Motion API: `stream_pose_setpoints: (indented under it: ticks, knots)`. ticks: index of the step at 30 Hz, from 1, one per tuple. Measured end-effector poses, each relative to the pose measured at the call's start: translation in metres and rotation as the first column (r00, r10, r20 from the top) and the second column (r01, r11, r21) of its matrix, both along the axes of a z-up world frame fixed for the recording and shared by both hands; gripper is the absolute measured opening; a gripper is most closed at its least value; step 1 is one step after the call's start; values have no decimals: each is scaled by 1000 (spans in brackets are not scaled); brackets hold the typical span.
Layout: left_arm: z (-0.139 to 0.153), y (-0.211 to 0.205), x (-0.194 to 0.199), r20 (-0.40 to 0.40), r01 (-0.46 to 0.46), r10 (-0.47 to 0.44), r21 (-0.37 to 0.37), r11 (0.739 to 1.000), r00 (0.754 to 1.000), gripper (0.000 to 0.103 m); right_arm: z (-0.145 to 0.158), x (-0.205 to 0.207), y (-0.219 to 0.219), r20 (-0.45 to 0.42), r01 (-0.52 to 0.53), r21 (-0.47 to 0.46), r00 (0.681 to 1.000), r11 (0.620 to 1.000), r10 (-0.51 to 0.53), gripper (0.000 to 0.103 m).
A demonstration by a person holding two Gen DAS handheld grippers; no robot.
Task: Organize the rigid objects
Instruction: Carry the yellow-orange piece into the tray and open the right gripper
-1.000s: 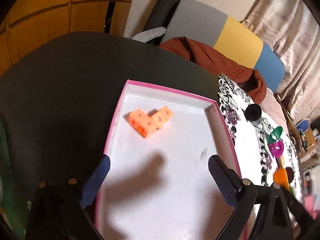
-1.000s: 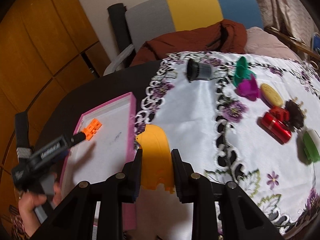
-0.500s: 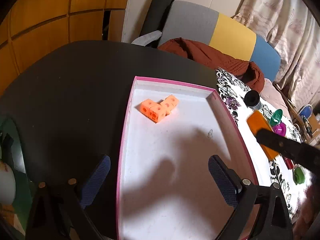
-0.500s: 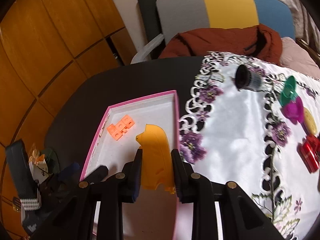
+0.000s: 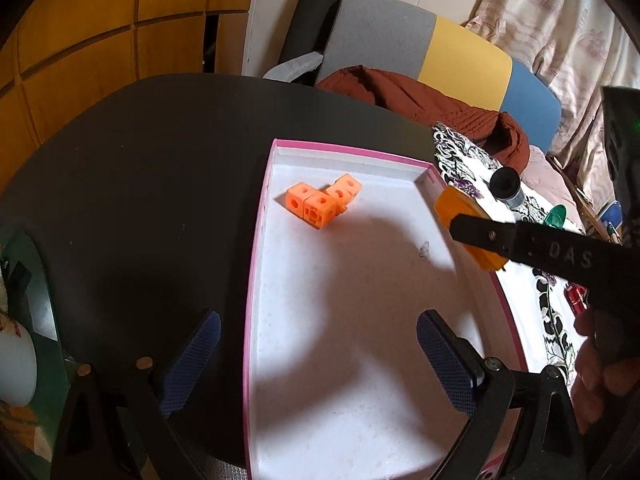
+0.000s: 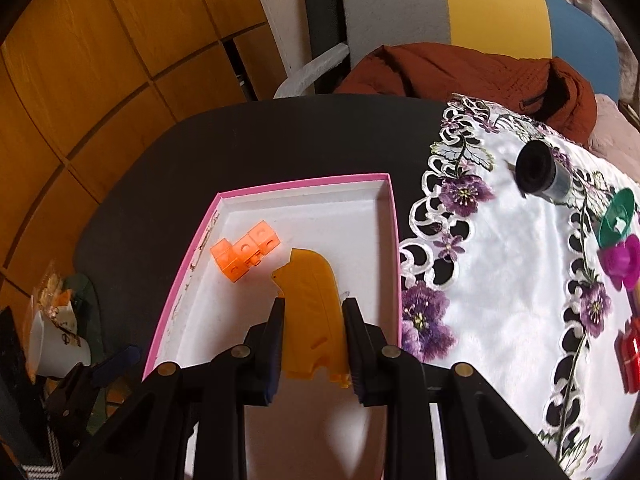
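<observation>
From the left wrist view, we saw our left gripper (image 5: 316, 356) spread wide with nothing between its blue-padded fingers (image 5: 192, 360), poised above the near end of the pink-rimmed tray (image 5: 256, 264). A cluster of orange linked cubes (image 5: 320, 202) lay on the tray's white floor toward its far end. Our right gripper (image 5: 472, 228) reached in from the right, pinching a flat yellow-orange plastic piece (image 5: 448, 206) held over the tray's right wall. Beyond it, a black cylinder (image 5: 506, 188) lay on the embroidered cloth (image 5: 520, 280).

From the right wrist view, we found our right gripper (image 6: 314, 340) closed narrowly on the yellow-orange plastic piece (image 6: 312, 300), which hung over the tray (image 6: 394, 248) interior, its tip just beside the orange cubes (image 6: 244, 254) without clearly touching them. On the embroidered cloth (image 6: 500, 280) to the right sat the black cylinder (image 6: 540, 170), a green piece (image 6: 618, 218), a magenta piece (image 6: 622, 262) touching it, and a red object (image 6: 630, 354) at the edge. The dark table (image 6: 260, 148) carried both tray and cloth.
</observation>
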State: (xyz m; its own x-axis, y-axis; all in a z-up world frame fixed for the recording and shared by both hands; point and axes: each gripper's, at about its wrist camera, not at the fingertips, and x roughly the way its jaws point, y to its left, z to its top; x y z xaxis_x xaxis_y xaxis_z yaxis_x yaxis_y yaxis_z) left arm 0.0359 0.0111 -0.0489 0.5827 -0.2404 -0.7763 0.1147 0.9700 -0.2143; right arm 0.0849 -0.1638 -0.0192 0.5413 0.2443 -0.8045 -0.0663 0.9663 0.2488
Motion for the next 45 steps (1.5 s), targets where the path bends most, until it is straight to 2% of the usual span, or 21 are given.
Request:
stream_pose_setpoints:
  ticks: [6, 11, 17, 22, 29, 32, 33, 37, 45]
  knots:
    - [2, 6, -2, -4, -9, 9, -12, 1000, 1000, 99, -2, 11, 5, -7, -6, -11, 1000, 1000, 6, 27]
    - [2, 11, -5, -15, -17, 17, -19, 1000, 1000, 99, -6, 30, 14, -13, -23, -57, 1000, 998, 22, 27]
    - [3, 14, -7, -11, -21, 20, -24, 1000, 1000, 99, -15, 53, 21, -53, -42, -81, 998, 996, 37, 26]
    - [4, 16, -7, -10, -24, 23, -32, 999, 1000, 99, -14, 46, 14, -90, -29, -15, 996, 999, 27, 27]
    - [1, 13, -7, -22, -18, 18, -28, 999, 1000, 99, -19, 25, 23, -150, -85, -43, 986, 995, 78, 29]
    - [2, 12, -8, -18, -17, 17, -26, 1000, 1000, 99, -26, 26, 26, -177, -98, -9, 980, 995, 95, 29]
    - [2, 12, -8, -19, -18, 17, -24, 1000, 1000, 99, -26, 28, 28, -171, -102, -13, 980, 995, 99, 29]
    - [3, 13, -9, -19, -23, 23, -23, 999, 1000, 99, -20, 39, 37, -114, -116, -72, 988, 991, 107, 14]
    - [4, 14, -11, -17, -27, 27, -22, 999, 1000, 99, -16, 72, 30, -60, -45, -44, 997, 998, 42, 14]
